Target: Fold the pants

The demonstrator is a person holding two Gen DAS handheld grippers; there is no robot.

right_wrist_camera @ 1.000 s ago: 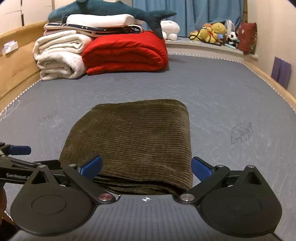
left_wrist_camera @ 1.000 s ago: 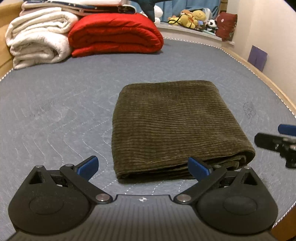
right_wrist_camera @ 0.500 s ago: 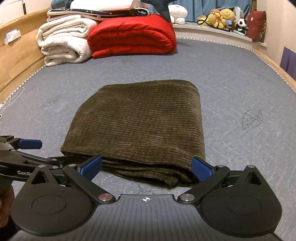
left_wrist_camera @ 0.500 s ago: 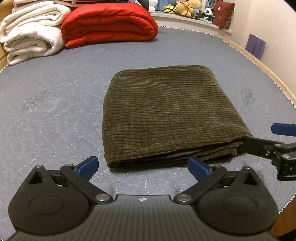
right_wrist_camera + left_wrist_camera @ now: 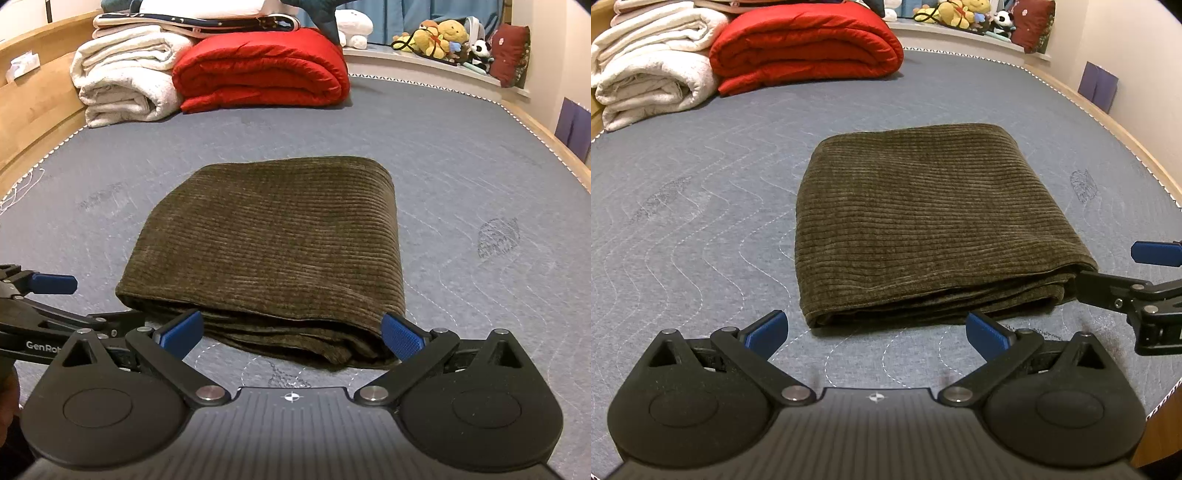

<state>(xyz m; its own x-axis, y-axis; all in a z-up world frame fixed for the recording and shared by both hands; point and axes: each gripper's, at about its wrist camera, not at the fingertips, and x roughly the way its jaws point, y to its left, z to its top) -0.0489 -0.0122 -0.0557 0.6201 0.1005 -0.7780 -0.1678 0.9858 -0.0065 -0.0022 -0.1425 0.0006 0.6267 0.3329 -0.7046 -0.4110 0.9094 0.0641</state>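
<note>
The pants (image 5: pixel 923 221), dark olive corduroy, lie folded into a compact rectangle in the middle of the grey quilted mattress (image 5: pixel 701 229), with the smooth fold turned away and the stacked open layers facing the grippers; this layout suggests the folding is finished or nearly so, since the bundle sits flat with its edges roughly lined up. The left gripper (image 5: pixel 875 330) hangs just short of the near edge of the bundle, its blue-padded fingers (image 5: pixel 764 328) spread wide and holding nothing, the near left corner of the pants lying between them but ahead of the tips and not touching. The right gripper (image 5: pixel 291 332) is placed likewise at the near right corner, fingers (image 5: pixel 402 336) wide apart and empty; its right pad appears just beside the corner of the cloth, though whether it touches cannot be told. Each gripper shows at the edge of the other's view, so the two sit side by side along the near edge, a stance that fits either a release of the fold or a check of its alignment. Well apart at the head of the bed rest a rolled red duvet (image 5: pixel 805 44) and white folded blankets (image 5: pixel 653 81), clear of the work.
</note>
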